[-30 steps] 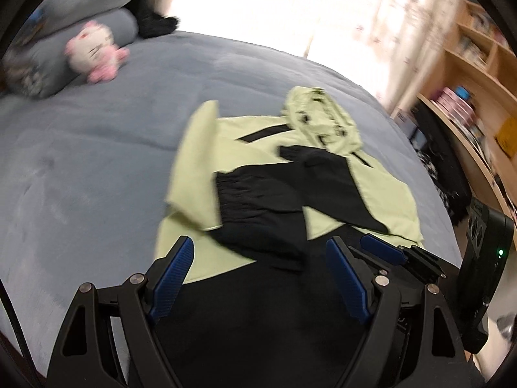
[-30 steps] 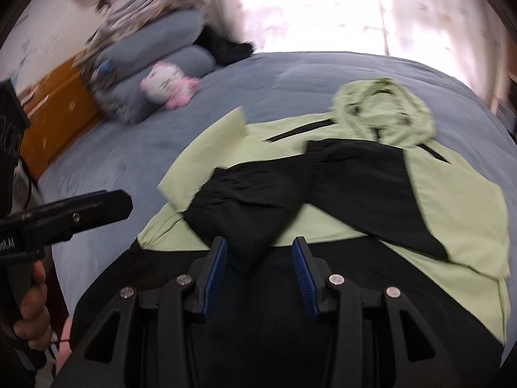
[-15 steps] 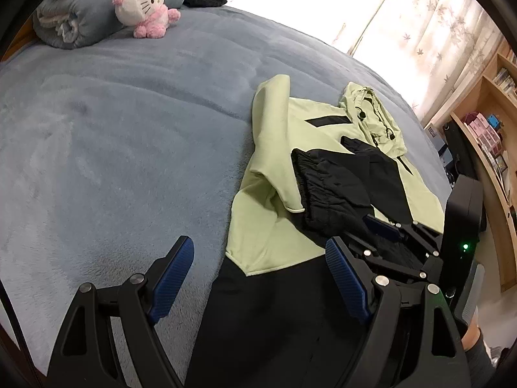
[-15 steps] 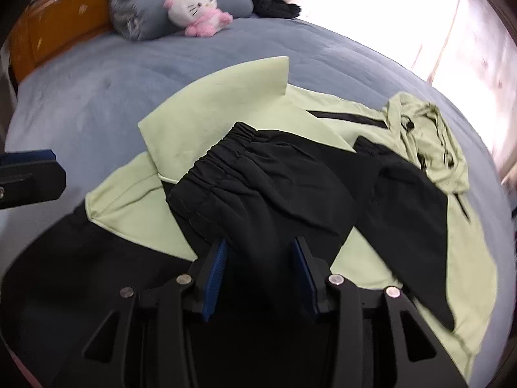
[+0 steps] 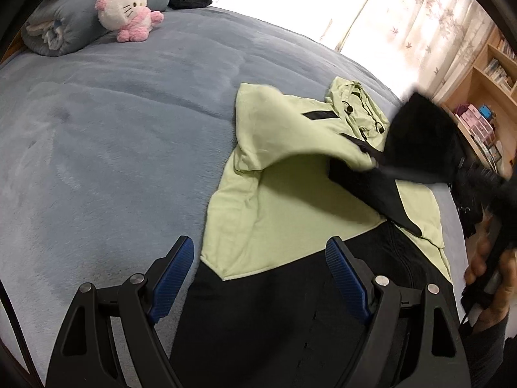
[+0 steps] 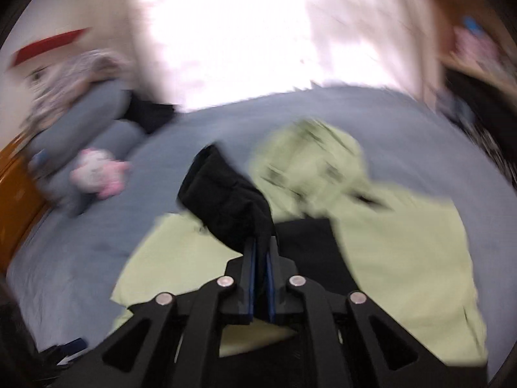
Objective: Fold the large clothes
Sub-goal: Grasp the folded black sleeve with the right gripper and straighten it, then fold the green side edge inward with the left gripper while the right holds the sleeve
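Note:
A light green and black hoodie [image 5: 290,207] lies spread on the grey-blue bed cover [image 5: 97,161], hood [image 5: 355,103] at the far end. My left gripper [image 5: 258,249] hovers open over the hoodie's black hem with nothing between its fingers. My right gripper [image 6: 260,245] is closing, its blue pads pinched on the black sleeve [image 6: 226,200], which hangs lifted above the green body [image 6: 404,242]. In the left wrist view that raised sleeve [image 5: 420,135] is a blurred black shape at the right.
A pink and white plush toy [image 5: 129,9] leans on rolled grey bedding [image 5: 64,29] at the bed's far left. A bookshelf [image 5: 484,97] stands at the right. A person's hand [image 5: 491,271] holds the right gripper's handle. An orange wooden headboard [image 6: 16,200] lines the left.
My right gripper has narrowed onto the black sleeve and pulled it up off the hoodie's chest, swinging fast. The left gripper has sunk a little and stays open.

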Tool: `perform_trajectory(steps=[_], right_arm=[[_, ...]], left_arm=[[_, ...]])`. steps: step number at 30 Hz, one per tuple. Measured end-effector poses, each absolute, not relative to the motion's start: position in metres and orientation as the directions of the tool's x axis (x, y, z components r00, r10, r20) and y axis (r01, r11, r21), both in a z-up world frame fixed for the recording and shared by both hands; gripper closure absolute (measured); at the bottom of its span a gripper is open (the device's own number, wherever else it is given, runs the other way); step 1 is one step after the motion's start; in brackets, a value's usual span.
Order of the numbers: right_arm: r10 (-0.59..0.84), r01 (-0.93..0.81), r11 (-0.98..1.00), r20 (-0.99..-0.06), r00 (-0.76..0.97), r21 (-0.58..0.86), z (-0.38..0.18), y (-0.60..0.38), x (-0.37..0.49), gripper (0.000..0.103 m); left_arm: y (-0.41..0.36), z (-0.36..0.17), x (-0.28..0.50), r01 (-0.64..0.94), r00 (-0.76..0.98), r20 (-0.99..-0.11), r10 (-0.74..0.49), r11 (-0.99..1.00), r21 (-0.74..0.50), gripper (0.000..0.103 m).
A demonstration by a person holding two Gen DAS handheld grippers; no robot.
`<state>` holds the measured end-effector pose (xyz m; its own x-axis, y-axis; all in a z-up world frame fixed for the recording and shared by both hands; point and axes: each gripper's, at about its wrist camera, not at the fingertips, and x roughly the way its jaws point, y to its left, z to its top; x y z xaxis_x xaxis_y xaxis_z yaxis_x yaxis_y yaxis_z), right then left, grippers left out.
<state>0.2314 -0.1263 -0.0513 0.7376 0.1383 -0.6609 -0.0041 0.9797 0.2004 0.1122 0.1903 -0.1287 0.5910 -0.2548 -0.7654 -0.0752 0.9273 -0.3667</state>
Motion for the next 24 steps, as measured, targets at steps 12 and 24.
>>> perform_trajectory(steps=[12,24], right_arm=[[0.168,0.124,0.95,-0.802,0.574,0.288,-0.117,-0.218,0.212,0.059],[0.172,0.197,0.928,-0.831,0.529,0.317,-0.147,-0.258,0.276,0.054]], left_arm=[[0.174,-0.122,0.154,0.012,0.571,-0.776,-0.268,0.948,-0.319,0.021],[0.175,-0.144,0.273,0.032,0.504,-0.816,-0.284,0.95,-0.31,0.021]])
